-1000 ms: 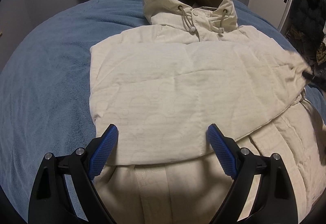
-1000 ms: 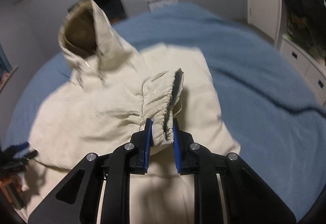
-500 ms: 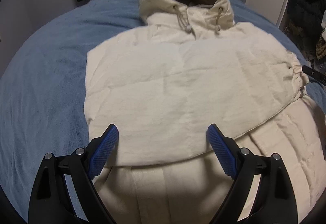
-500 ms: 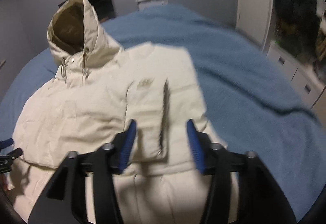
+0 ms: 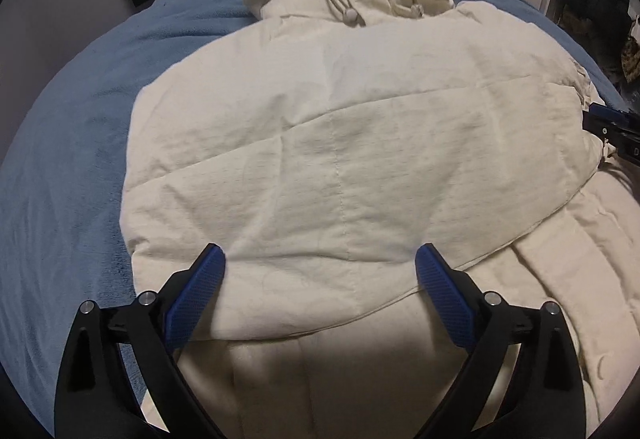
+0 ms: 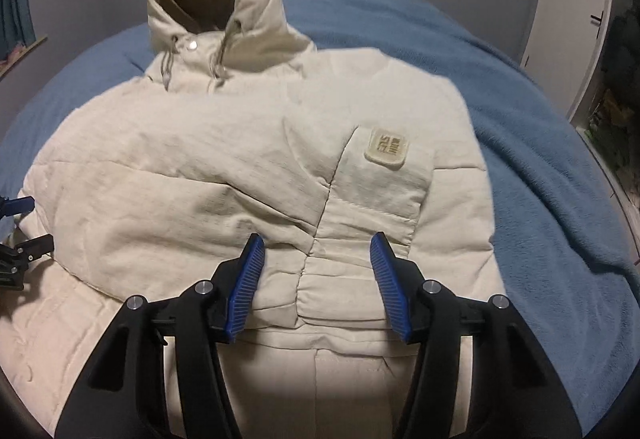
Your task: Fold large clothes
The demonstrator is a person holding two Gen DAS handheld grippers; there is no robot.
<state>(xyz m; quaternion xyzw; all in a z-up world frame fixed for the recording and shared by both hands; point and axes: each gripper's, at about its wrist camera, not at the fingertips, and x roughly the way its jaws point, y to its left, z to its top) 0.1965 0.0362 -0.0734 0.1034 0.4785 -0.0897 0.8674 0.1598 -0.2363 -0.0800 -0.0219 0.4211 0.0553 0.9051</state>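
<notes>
Blue fleece bedding (image 6: 540,127) carried the cream padded hooded jacket (image 5: 340,143). A second earlier the right gripper (image 6: 318,271) pinched the sleeve cuff (image 6: 340,295); now it stood half-open, empty, sleeve folded across the chest. Left gripper (image 5: 320,275) was opening wide, gripping nothing. Hem fold seemed next.

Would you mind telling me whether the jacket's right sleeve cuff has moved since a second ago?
Yes. The sleeve cuff left the right hand-held gripper and now lies flat across the jacket front, below the logo patch.
</notes>
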